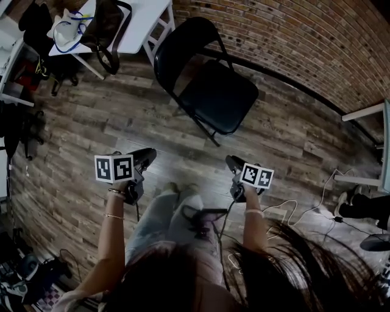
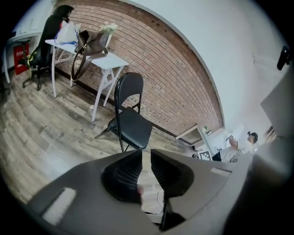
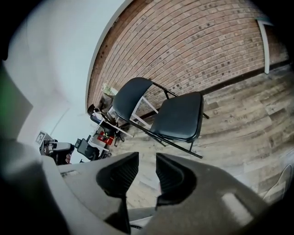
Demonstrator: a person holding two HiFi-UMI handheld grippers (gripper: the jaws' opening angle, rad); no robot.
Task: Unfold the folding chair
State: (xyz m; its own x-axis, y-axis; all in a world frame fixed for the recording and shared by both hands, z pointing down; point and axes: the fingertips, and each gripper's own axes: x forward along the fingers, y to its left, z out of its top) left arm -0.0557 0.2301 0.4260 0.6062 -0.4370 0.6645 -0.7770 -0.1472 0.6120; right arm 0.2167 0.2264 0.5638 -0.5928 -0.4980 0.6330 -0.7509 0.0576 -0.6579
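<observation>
Already looks unfolded: the folding chair (image 1: 210, 91) stands on its legs at the far edge of the wood floor (image 1: 91, 158), seat down and backrest up. It is near the brick wall (image 1: 274, 36), just beside the white table (image 1: 146, 18) corner. Left gripper (image 1: 146, 157) and right gripper (image 1: 234, 163) are both well apart from it, each with jaws a narrow gap apart and nothing between the pads. My read: the step is back-off and verify. Check the seat sits fully level and the legs are fully splayed. If not, press the seat's front edge down with one gripper and steady the backrest with the other.
</observation>
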